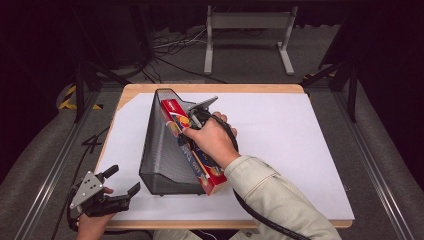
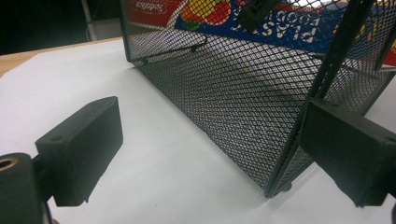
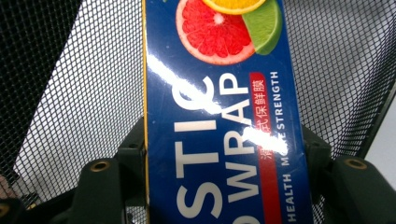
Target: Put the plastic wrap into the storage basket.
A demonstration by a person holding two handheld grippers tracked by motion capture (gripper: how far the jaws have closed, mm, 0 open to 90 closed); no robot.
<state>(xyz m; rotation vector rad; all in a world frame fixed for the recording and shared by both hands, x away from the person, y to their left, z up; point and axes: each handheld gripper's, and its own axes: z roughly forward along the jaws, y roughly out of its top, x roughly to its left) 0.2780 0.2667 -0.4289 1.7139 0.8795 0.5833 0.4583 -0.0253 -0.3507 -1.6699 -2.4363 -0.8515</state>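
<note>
Mid-table, right gripper (image 1: pixel 196 121): black two-jaw tool in the person's right hand (image 1: pixel 212 140), jaws clamped on either side of a long blue-and-red plastic-wrap box (image 1: pixel 192 147).
Right gripper view: box (image 3: pixel 224 140) runs up between the jaws, white lettering and citrus-slice print on a blue face.
Box position: lies slanted in the black wire-mesh file holder (image 1: pixel 162 150), far end against the holder's tall far end, near end sticking out past the holder's low near right corner.
Holder position: stands on the white sheet (image 1: pixel 300 145) covering the wooden table (image 1: pixel 210 88), left of centre.
Near left corner, left gripper (image 1: pixel 120 182): jaws apart, holding nothing, just beside the holder's near left corner.
Left gripper view: mesh wall (image 2: pixel 243 93) lies ahead between the open jaws, box print visible through it.
Beyond the table: grey metal stand (image 1: pixel 247 30) on the floor.
</note>
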